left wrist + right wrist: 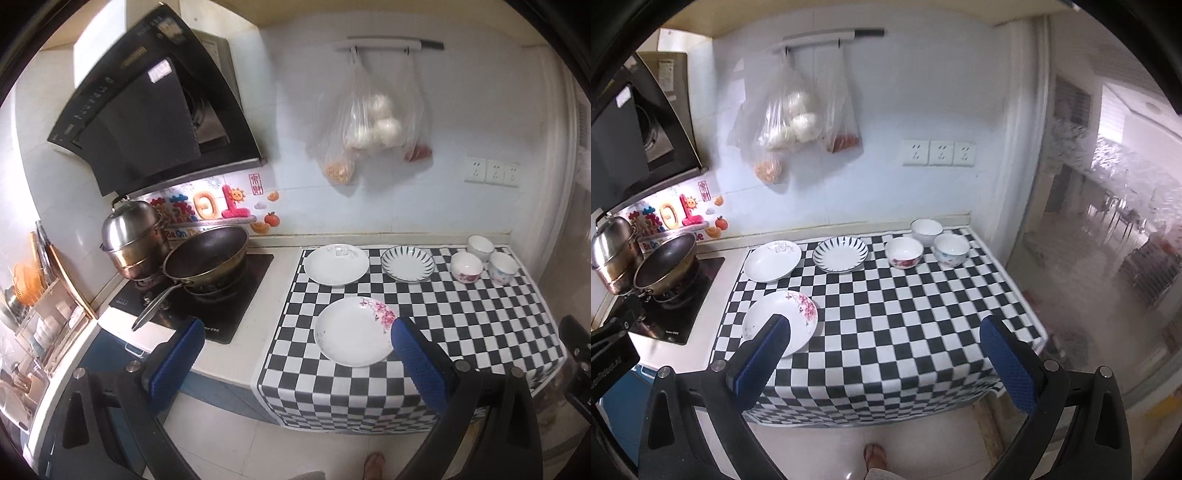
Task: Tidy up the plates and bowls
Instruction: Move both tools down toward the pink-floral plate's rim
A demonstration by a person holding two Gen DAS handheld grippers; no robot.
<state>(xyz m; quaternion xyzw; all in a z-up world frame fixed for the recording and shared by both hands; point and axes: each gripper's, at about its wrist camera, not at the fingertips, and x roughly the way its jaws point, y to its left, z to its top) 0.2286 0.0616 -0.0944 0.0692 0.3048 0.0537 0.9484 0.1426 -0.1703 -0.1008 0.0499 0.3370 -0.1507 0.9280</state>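
Plates (352, 341) and bowls (466, 266): glossy round ceramic, on checkered cloth (905, 314), frame centre.
Left gripper (297, 354) and right gripper (886, 356): blue textured pads spread wide, holding nothing.

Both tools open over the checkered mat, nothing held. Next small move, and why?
Probably ease the left tool forward and down toward the floral plate. It lies nearest, alone at the front of the checkered mat, about in line with that tool's open fingers. The plain white plate and striped plate sit farther back; the three bowls cluster at the back right.
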